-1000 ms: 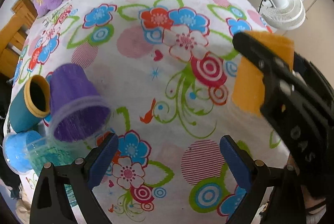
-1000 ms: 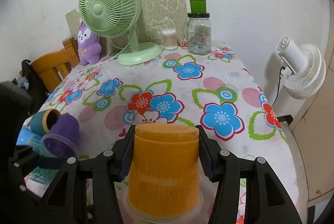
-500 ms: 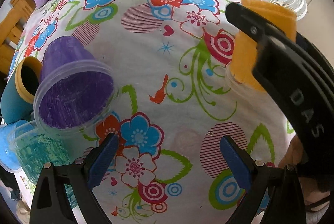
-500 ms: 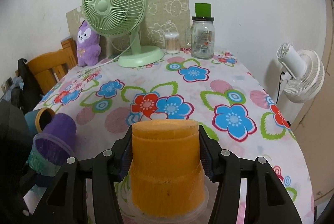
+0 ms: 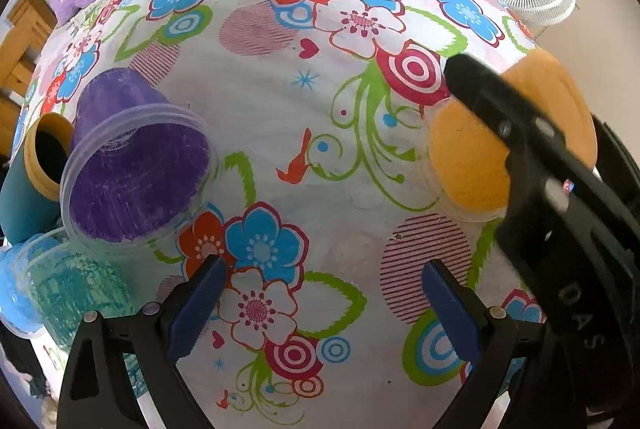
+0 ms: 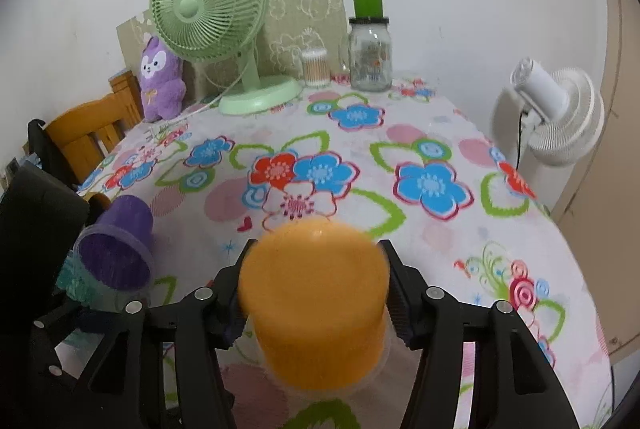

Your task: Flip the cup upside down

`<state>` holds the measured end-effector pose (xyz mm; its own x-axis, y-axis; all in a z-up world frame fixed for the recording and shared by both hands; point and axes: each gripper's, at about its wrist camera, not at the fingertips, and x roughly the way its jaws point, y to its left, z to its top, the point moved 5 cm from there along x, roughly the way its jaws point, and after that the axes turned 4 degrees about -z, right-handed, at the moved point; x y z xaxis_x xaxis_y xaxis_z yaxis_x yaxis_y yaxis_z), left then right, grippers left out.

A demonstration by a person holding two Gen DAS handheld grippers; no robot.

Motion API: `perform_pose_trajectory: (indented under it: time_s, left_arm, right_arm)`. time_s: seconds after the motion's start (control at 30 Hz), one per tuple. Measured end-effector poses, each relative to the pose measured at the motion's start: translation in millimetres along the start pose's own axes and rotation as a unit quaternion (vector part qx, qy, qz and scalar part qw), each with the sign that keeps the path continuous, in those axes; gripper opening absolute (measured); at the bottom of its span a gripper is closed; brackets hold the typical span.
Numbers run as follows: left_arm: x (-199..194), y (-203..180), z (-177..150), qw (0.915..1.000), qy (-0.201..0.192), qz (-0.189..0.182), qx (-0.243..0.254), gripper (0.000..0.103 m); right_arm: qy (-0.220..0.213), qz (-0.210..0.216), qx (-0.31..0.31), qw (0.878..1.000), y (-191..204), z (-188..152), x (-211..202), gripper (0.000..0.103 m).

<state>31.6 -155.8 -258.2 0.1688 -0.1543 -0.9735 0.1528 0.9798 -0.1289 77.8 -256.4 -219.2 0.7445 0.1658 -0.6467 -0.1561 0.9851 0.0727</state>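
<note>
Since half a second ago the orange cup (image 6: 316,293) has tipped forward in my right gripper (image 6: 316,289), so now its flat bottom faces more toward the far side and looks blurred in the right wrist view. Both fingers (image 6: 400,293) of this gripper press on the sides of the cup and grip it firmly. In the left wrist view the same orange cup (image 5: 472,161) is at the right side, above the flowered tablecloth (image 5: 280,89), with its clear rim low and close to the cloth; I cannot tell if the rim touches it.

My left gripper (image 5: 320,301) is open with nothing between its blue fingers (image 5: 196,309), and it hovers over the near part of the table.

At the left, a purple cup (image 5: 136,165) lies on its side with its mouth toward me. Just beside it, further left, a teal cup (image 5: 28,173) with a yellow rim also lies on its side. A greenish clear cup (image 5: 76,289) and a blue cup (image 5: 12,285) are near the left edge.

At the far side of the table stand a green fan (image 6: 216,17), a purple plush toy (image 6: 160,81), a glass jar (image 6: 370,49) with a green cap and a small box of cotton swabs (image 6: 315,67). A white fan (image 6: 556,109) stands to the right, apart from the table.
</note>
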Motion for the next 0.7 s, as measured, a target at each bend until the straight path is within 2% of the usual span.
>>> perform_pose_trajectory:
  time_s: [0.03, 0.13, 0.53, 0.7]
  left_arm:
    - [-0.8, 0.2, -1.1, 1.0000, 0.003, -0.003, -0.001, 0.099]
    - [-3.7, 1.8, -3.9, 1.0000, 0.009, -0.003, -0.001, 0.099]
    - [-44.6, 5.5, -5.0, 0.9996, 0.021, -0.004, -0.018, 0.099]
    - [-70.2, 9.4, 6.5, 0.9997, 0.015, 0.000, -0.021, 0.099]
  right_arm:
    - [0.008, 0.001, 0.005, 1.000, -0.4, -1.0, 0.4, 0.077]
    - [0.017, 0.006, 0.013, 1.000, 0.3, -1.0, -2.8, 0.090]
    - [0.101, 0.015, 0.038, 0.994, -0.5, 8.9, -23.2, 0.091]
    - [0.128, 0.018, 0.044, 0.991, -0.5, 22.0, -37.7, 0.091]
